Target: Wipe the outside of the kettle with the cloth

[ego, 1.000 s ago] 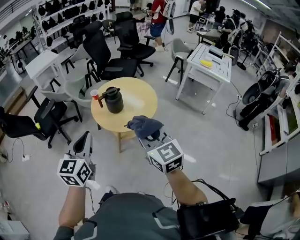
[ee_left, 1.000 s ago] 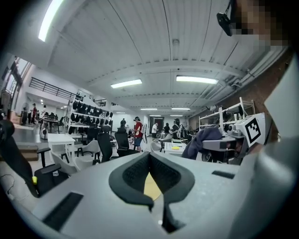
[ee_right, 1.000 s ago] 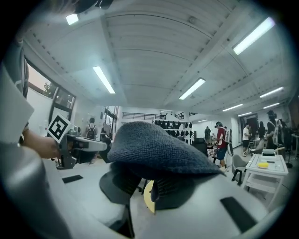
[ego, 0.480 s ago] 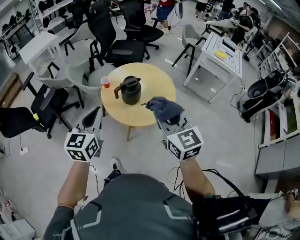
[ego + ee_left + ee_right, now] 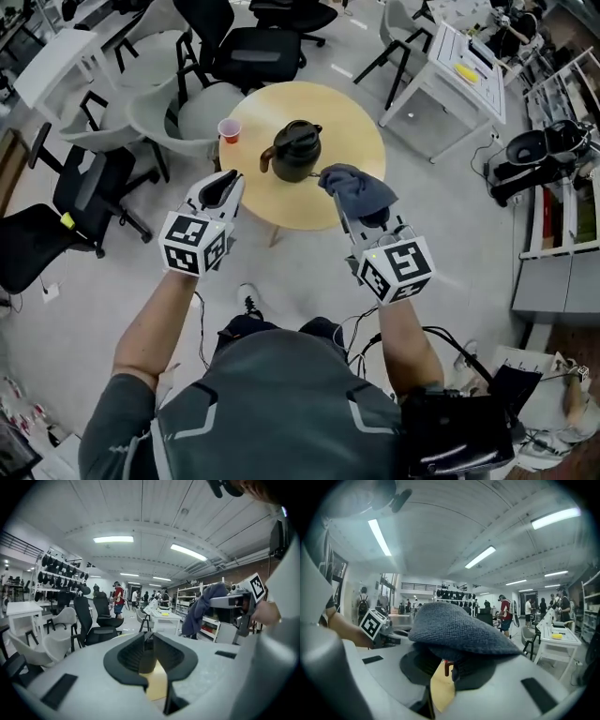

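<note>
Nearest to me, low in the head view, my left claw is clenched on nothing. In its own view the two black pads meet at the tips, with only a sliver of yellow tabletop showing behind them. I judge it is held forward at the left of the frame as the free one, ready to steady something.

To its right, my right claw is clamped on a dark blue-grey knitted cloth. The fabric is bunched over the jaws and drapes ahead of them. In the right gripper view it forms a thick hood over the pads, and that leading bulge is what would meet the surface first.

Just beyond, in the upper middle of the frame, the dark, round-bodied kettle stands upright on the round pale wooden counter, its handle turned toward the frame's left. The cloth's front edge lies just beside the kettle's right flank, but from above I cannot tell whether it touches. I read this as the approach, with wiping not yet begun.

A small red cup sits at the counter's left rim, well clear of that side. Black office chairs stand farther off along the top.
</note>
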`<action>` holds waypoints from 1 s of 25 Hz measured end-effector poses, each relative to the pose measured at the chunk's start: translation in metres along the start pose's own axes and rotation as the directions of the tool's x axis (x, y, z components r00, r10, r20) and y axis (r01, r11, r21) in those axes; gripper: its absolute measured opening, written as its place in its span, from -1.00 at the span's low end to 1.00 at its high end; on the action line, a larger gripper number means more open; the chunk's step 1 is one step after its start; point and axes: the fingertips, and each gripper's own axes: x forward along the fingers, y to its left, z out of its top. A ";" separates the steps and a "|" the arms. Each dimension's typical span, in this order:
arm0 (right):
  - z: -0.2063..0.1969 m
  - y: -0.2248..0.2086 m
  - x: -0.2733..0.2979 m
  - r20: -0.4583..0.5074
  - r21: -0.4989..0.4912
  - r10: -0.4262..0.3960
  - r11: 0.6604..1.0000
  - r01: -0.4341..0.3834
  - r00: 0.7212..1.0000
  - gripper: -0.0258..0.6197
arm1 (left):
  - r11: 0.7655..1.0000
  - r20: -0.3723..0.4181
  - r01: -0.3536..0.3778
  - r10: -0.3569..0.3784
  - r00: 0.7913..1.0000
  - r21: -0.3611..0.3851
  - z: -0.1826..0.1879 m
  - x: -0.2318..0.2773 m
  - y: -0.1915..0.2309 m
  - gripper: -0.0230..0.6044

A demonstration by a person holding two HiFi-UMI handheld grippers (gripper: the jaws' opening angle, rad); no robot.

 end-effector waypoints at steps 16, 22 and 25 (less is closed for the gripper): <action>-0.121 -0.027 0.145 -0.106 0.133 0.025 0.991 -0.011 0.994 -0.66 | 1.000 -0.099 0.005 -0.006 0.995 -0.011 -0.075 0.128 0.043 -0.68; -0.155 -0.027 0.182 -0.122 0.117 0.033 0.993 -0.019 0.992 -0.66 | 0.994 -0.056 -0.084 0.079 0.995 -0.076 -0.082 0.130 0.057 -0.86; -0.162 -0.026 0.194 -0.116 0.107 0.026 0.994 -0.013 0.993 -0.66 | 0.992 -0.046 -0.087 0.083 0.996 -0.087 -0.087 0.128 0.057 -0.88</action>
